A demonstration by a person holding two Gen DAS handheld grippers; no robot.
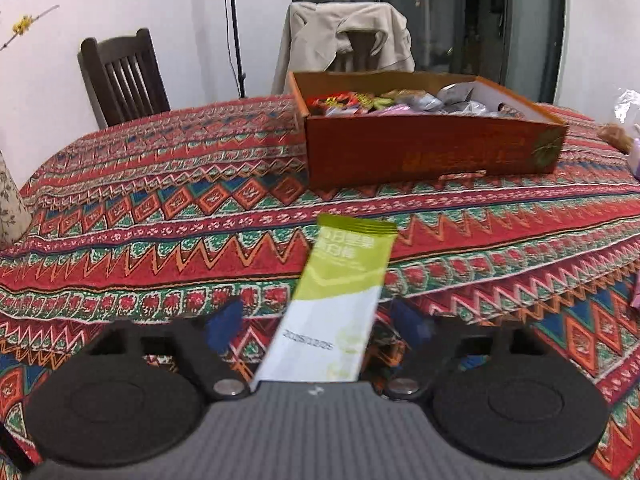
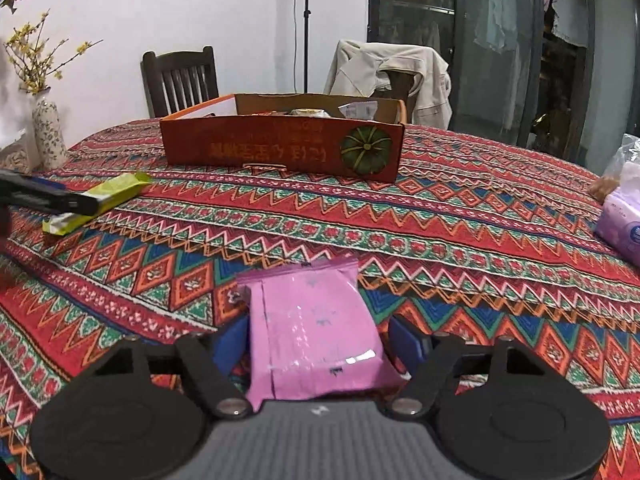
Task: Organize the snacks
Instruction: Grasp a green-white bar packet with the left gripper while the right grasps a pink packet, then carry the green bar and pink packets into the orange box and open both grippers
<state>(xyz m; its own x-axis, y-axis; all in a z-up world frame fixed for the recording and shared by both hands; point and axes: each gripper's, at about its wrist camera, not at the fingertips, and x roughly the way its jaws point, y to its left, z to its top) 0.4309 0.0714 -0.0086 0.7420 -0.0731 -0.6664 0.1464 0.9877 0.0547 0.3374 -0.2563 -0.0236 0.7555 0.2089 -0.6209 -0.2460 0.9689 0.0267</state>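
L gripper (image 1: 316, 320) jaws spread, green-white snack bar (image 1: 338, 300) lying on patterned tablecloth (image 1: 160, 208) btwn them, pads not touching it. R gripper (image 2: 320, 344) also spread, either side of pink snack pack (image 2: 316, 328); contact w/ pads unclear. Red snack box (image 2: 280, 148) at far side

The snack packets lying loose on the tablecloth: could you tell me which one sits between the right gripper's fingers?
The pink packet, wide and glossy, lies between the right gripper. The long green-and-white packet lies by the left gripper.
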